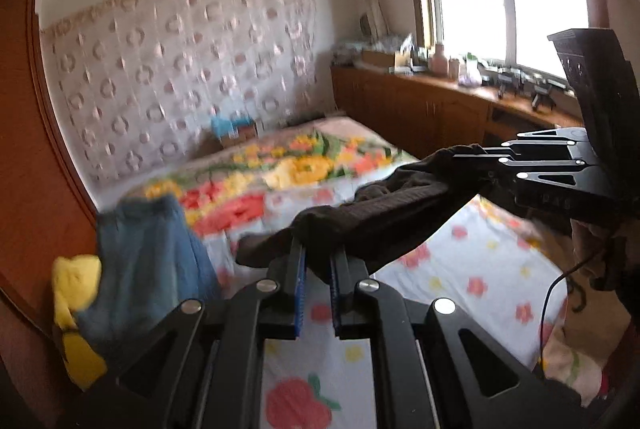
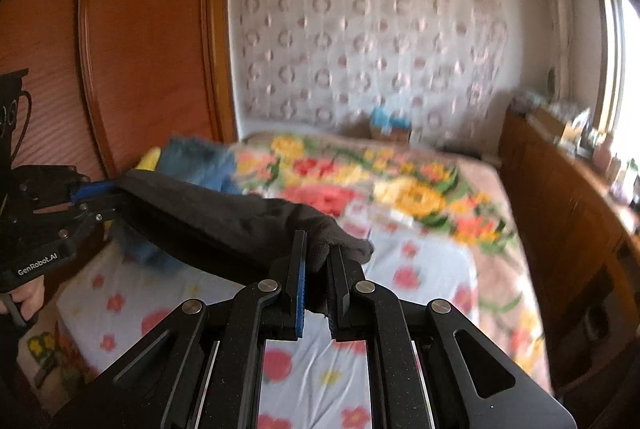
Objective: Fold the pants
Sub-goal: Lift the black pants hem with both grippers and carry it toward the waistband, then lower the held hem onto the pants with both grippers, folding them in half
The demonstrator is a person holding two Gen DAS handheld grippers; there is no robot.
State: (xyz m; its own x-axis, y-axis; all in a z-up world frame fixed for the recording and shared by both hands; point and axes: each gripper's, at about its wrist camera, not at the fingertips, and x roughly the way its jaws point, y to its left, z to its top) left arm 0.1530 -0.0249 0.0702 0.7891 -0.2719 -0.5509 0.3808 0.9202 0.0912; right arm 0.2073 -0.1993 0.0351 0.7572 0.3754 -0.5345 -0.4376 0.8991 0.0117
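Dark brown pants [image 1: 384,209] hang stretched in the air between my two grippers, above the bed. My left gripper [image 1: 318,253] is shut on one end of the pants. My right gripper [image 2: 318,253] is shut on the other end of the pants [image 2: 224,217]. In the left wrist view the right gripper [image 1: 480,165] shows at the right, clamped on the cloth. In the right wrist view the left gripper [image 2: 100,195] shows at the left, clamped on the cloth. The part of the pants below the held edge is hidden behind my fingers.
A bed with a flowered sheet [image 2: 420,269] lies below. Blue jeans [image 1: 148,261] and a yellow garment [image 1: 76,293] lie at the bed's left edge by a wooden wardrobe [image 2: 140,49]. A wooden cabinet [image 1: 420,109] with clutter stands under the window at the right.
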